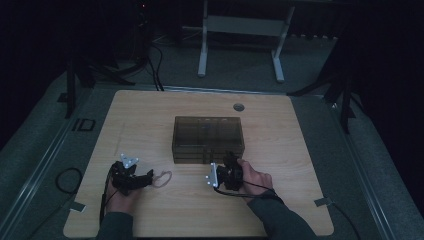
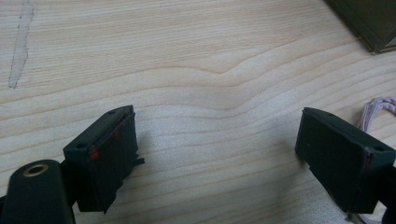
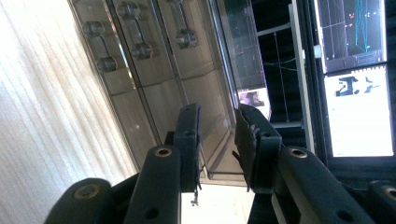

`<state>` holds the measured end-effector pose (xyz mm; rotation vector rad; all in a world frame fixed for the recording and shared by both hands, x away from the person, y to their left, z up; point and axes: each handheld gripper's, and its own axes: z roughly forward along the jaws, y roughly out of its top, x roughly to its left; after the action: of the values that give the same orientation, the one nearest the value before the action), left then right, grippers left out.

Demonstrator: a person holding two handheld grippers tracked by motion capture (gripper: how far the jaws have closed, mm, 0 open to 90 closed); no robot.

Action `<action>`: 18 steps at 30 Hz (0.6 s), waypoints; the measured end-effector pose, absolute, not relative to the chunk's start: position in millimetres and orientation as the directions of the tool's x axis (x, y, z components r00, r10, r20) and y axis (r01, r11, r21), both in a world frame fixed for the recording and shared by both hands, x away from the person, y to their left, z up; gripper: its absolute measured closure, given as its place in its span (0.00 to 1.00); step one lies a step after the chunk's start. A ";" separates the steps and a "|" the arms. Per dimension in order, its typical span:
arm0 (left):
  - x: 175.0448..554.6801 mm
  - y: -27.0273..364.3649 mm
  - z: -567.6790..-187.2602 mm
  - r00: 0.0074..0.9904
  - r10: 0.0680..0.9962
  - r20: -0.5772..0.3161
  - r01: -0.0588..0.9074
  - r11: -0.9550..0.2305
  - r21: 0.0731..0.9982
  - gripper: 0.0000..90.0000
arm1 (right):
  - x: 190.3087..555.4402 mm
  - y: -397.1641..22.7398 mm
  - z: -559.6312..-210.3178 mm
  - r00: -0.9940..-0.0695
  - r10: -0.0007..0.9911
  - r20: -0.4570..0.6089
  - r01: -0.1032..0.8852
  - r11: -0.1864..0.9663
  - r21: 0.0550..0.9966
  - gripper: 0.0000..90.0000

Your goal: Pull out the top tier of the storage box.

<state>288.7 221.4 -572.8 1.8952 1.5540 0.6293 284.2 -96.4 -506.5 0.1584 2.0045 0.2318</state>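
Right now the table [image 1: 280,130] carries a dark see-through box [image 1: 208,132] abt centre, a touch toward 12 o'clock. Box is smoky plastic w/ inner dividers visible thru the lid.

R gripper [image 1: 231,161], held in the person's R hand [image 1: 254,175], sits at the box's 6 o'clock edge, nearer the box's right corner, pointing at the front wall. In the right gripper view its black jaws stand close together w/ a narrow gap between them, and the box's [image 3: 154,74] clear front wall runs up thru that gap; pads look right up against the wall or just off it, can't tell whether they actually press. That view is rolled sideways, so the table shows pale at 9 o'clock and lit screens [image 3: 357,84] at 3 o'clock. Three small dumbbell-shaped handles or latches [image 3: 135,30] show on the box face near 11 o'clock.

L gripper [image 1: 144,178] is well apart from the box, at abt 7 o'clock of it, low over the wood. Left gripper view shows its jaws spread wide, nothing between them but bare wood grain. A thin pale looped band [image 1: 162,177] lies on the table just beside the tip, at the gripper's 3 o'clock; in the left gripper view the band [image 2: 377,108] peeks out next to the right-hand jaw. Box corner [image 2: 369,21] shows at 1 o'clock there.

Round grommet [image 1: 239,107] sits at 12 o'clock of the box.
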 end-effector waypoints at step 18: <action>288.7 221.4 -572.7 0.202 0.979 -0.014 0.694 -0.133 0.707 0.15 | 282.0 -86.1 -509.7 -0.392 0.151 -0.908 -0.021 0.985 0.173 0.80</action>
<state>288.7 221.4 -572.7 1.8955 1.5540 0.6292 282.0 -86.1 -509.7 0.0923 1.9656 0.1852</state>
